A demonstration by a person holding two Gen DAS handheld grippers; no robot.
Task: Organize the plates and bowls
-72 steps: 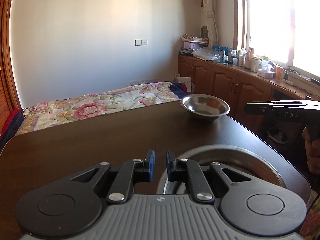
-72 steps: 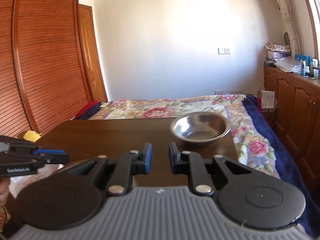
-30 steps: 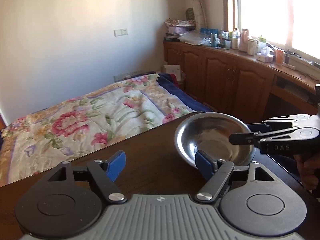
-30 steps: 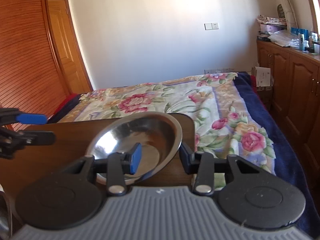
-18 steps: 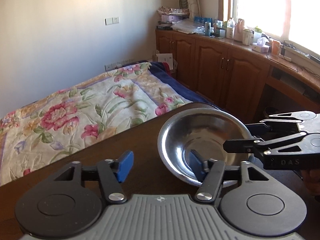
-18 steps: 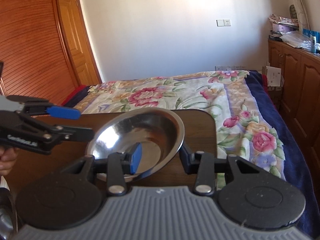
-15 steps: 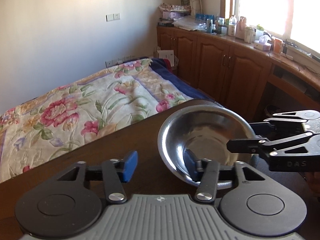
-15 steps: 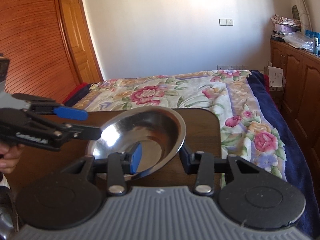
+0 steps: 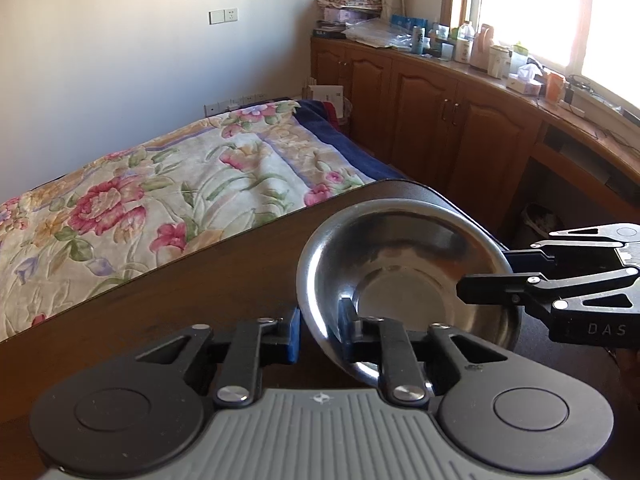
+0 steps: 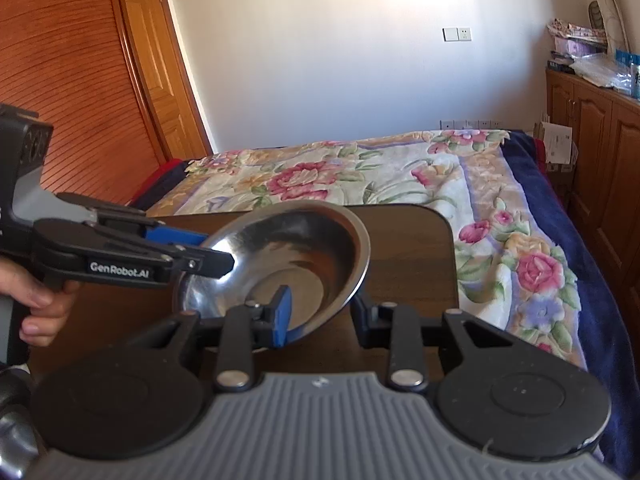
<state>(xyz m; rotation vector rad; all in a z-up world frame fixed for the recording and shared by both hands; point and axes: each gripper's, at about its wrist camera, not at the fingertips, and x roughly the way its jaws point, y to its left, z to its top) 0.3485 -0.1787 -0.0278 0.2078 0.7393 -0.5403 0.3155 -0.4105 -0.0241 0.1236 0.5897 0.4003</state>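
Note:
A steel bowl (image 9: pixel 408 280) (image 10: pixel 304 248) sits near the far corner of the dark wooden table (image 9: pixel 200 300). My left gripper (image 9: pixel 320 326) straddles its left rim, one blue pad outside and one inside. Its jaws are closing and the pads pinch the wall. The right wrist view shows this gripper (image 10: pixel 208 250) at the bowl's left edge, held by a hand. My right gripper (image 10: pixel 320 312) straddles the opposite rim. Its jaws are closing too, but a gap still shows inside the bowl. From the left wrist, it (image 9: pixel 484 274) reaches in from the right.
A bed with a floral quilt (image 9: pixel 180 192) lies just beyond the table's far edge. Wooden cabinets (image 9: pixel 440 120) topped with bottles line the right wall. A slatted wardrobe (image 10: pixel 60 100) stands at the left. Part of another steel dish (image 10: pixel 10 432) shows at the bottom left.
My left gripper's jaws have narrowed from wide apart to a tight pinch on the bowl's rim as it moved in and down. The right jaws narrowed slightly.

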